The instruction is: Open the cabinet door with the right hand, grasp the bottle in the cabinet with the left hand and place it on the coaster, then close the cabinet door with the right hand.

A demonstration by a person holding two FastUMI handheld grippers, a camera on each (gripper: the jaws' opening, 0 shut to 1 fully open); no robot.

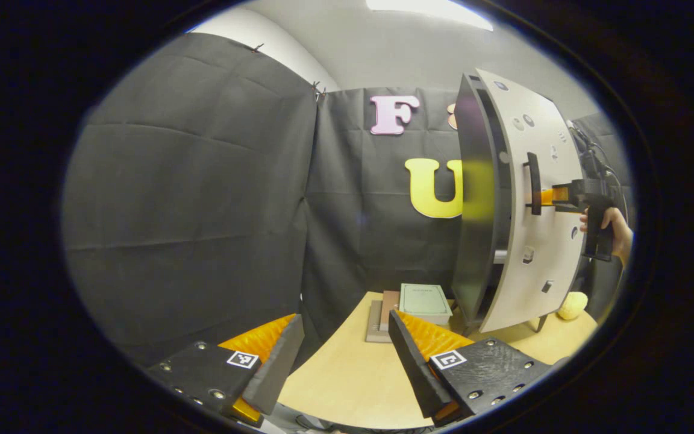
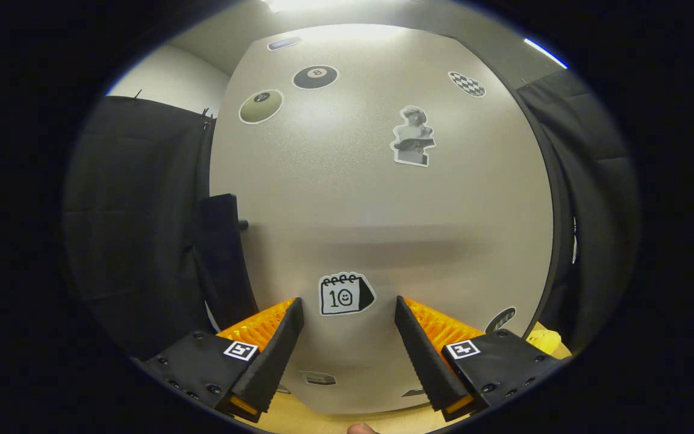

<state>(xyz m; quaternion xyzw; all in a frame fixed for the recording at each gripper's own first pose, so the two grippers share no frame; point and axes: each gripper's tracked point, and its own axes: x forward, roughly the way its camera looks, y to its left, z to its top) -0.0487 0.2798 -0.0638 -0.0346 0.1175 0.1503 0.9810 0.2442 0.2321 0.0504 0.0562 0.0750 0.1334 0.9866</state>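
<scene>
The cabinet (image 1: pixel 479 199) stands on the right of the wooden table (image 1: pixel 347 380), its pale door (image 1: pixel 543 241) dotted with stickers and carrying a black vertical handle (image 1: pixel 533 184). A hand holds my right gripper (image 1: pixel 550 197) just right of that handle, fingertips close to the door. In the right gripper view the door (image 2: pixel 377 199) is very near, the handle (image 2: pixel 221 253) lies left of my fingers, and my right gripper (image 2: pixel 347 322) is open with nothing between its fingers. My left gripper (image 1: pixel 344 337) hovers open over the table's near edge. The door hides the cabinet's inside.
A short stack of books (image 1: pixel 422 301) lies on the table left of the cabinet's foot. A soft yellow object (image 1: pixel 573 304) sits by the cabinet's right leg and appears as the yellow object (image 2: pixel 543 340) past the door's lower right edge. Black cloth walls close in behind.
</scene>
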